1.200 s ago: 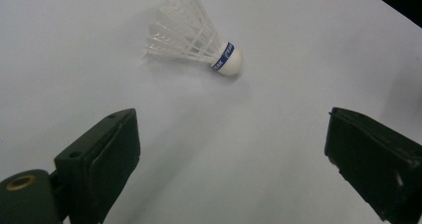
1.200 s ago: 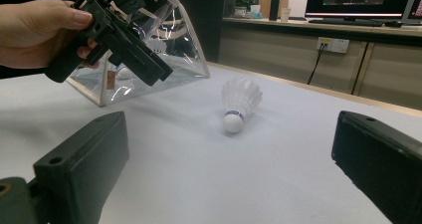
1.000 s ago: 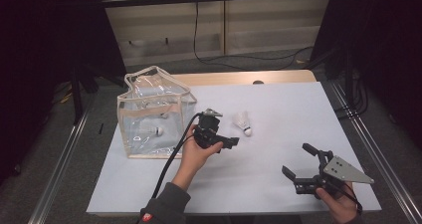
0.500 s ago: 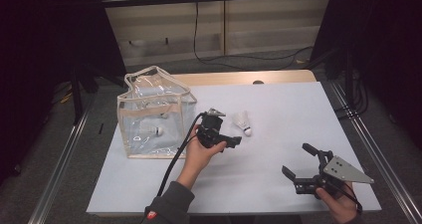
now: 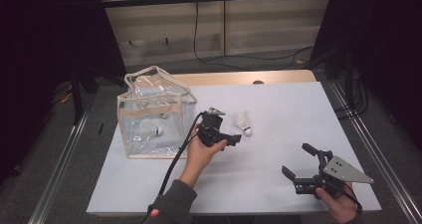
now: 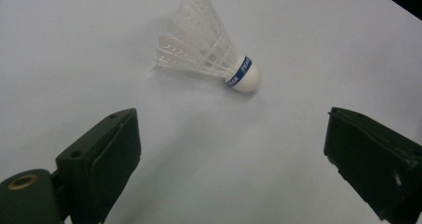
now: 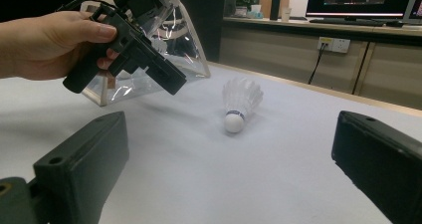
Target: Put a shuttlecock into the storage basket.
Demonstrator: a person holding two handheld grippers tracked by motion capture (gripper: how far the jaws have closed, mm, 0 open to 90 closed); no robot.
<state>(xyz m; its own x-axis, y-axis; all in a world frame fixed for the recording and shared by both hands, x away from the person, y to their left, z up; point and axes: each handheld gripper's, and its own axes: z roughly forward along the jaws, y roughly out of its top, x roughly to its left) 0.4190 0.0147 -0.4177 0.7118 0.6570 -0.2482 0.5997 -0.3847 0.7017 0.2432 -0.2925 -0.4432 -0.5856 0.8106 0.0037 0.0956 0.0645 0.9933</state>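
A white feather shuttlecock (image 5: 243, 122) with a blue band on its cork lies on its side on the white table (image 5: 278, 109). My left gripper (image 5: 230, 131) hovers just left of it, held in a hand and open. In the left gripper view the shuttlecock (image 6: 209, 55) lies beyond the wide-apart jaws of the left gripper (image 6: 231, 127), untouched. My right gripper (image 5: 297, 159) rests open near the front right corner, empty. From there the shuttlecock (image 7: 240, 102) lies ahead between the right gripper (image 7: 231, 129) jaws, with the left gripper (image 7: 134, 50) up at the left.
A clear plastic bag (image 5: 154, 114) with beige trim and handles stands at the table's left, with small white items inside. A black cable (image 5: 176, 159) trails from the left gripper to the front edge. Bare tabletop stretches to the right and back.
The left gripper has edged slightly right, toward the shuttlecock. The right gripper and the shuttlecock have stayed put.
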